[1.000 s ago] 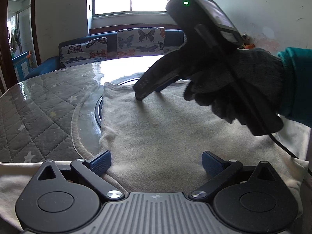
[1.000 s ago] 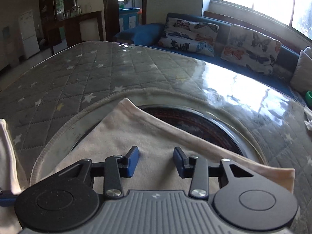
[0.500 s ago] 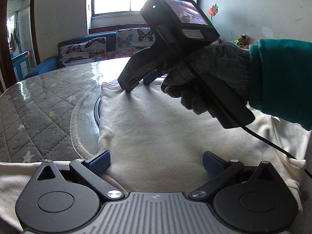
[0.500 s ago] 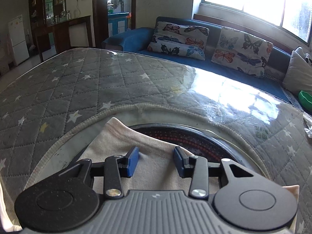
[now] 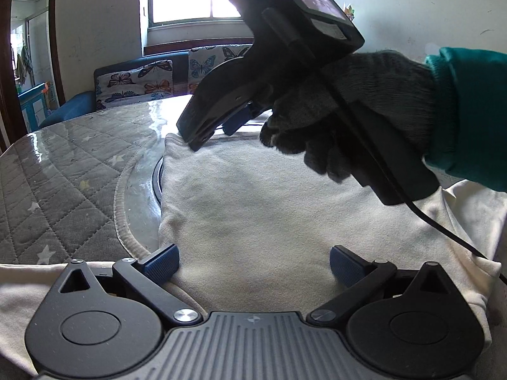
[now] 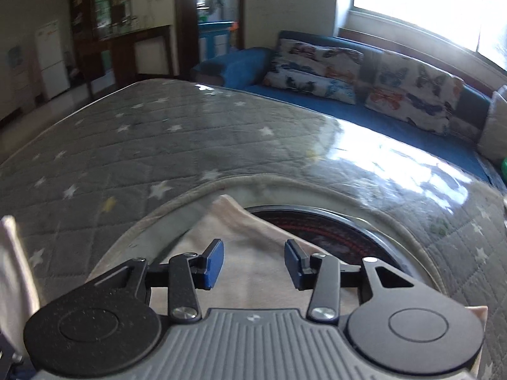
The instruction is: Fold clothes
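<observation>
A cream garment [image 5: 253,209] lies partly folded on the table, its folded panel running away from me. My left gripper [image 5: 253,264] is open, its blue pads on either side of the near edge of the cloth. My right gripper [image 6: 253,264] is open and empty, just above the garment's far corner [image 6: 234,221]. In the left wrist view the right gripper's body [image 5: 221,110] is held by a gloved hand [image 5: 348,104] and its tip is at the far left corner of the fold.
The table has a grey quilted star cover [image 5: 47,183] under clear plastic and a dark round inset [image 6: 317,231] under the garment. A blue sofa with butterfly cushions [image 6: 364,76] stands beyond the table, under a window.
The right gripper has tilted up and lifted slightly over the far corner, and its jaws have opened wider. The left gripper has stayed in place, open.
</observation>
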`<action>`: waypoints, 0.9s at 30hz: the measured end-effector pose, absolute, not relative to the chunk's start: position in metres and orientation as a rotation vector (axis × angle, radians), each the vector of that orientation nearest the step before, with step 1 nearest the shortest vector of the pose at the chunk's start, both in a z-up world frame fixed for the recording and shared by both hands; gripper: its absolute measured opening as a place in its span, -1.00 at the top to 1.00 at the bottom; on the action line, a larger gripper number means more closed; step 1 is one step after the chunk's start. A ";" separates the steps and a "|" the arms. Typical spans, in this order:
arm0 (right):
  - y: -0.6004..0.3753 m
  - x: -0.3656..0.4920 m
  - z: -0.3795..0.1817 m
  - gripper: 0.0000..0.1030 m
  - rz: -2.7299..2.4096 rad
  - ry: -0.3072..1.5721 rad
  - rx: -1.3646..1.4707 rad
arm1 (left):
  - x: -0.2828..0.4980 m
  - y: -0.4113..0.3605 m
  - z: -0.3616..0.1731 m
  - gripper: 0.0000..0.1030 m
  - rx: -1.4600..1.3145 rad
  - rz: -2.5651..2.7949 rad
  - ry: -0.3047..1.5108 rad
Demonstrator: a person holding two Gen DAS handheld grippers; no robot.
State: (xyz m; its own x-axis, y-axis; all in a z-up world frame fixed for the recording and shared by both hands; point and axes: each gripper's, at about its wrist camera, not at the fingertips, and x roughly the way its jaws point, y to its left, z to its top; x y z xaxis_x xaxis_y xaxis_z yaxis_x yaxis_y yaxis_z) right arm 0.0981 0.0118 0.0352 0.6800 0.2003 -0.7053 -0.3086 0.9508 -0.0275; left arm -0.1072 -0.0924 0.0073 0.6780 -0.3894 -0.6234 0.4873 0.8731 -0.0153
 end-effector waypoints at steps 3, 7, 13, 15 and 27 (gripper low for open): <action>0.026 0.100 0.027 0.17 0.310 0.786 -0.180 | -0.107 -0.091 0.007 -1.00 0.157 -0.495 0.662; 0.033 0.108 0.021 0.17 0.296 0.779 -0.158 | -0.107 -0.090 0.007 -1.00 0.158 -0.496 0.663; 0.029 0.121 0.018 0.10 0.258 0.773 -0.124 | -0.107 -0.089 0.007 -1.00 0.158 -0.497 0.663; 0.029 0.122 0.018 0.10 0.244 0.766 -0.129 | -0.107 -0.089 0.007 -1.00 0.159 -0.497 0.663; 0.016 0.129 0.038 0.07 0.224 0.769 -0.086 | -0.105 -0.084 0.007 -1.00 0.161 -0.498 0.663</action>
State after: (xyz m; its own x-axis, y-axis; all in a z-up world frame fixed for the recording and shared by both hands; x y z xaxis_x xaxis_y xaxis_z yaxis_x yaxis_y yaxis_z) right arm 0.1289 0.0164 0.0384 0.6961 0.1693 -0.6977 -0.2317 0.9728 0.0049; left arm -0.1052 -0.0842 0.0073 0.6763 -0.3905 -0.6246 0.4909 0.8711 -0.0131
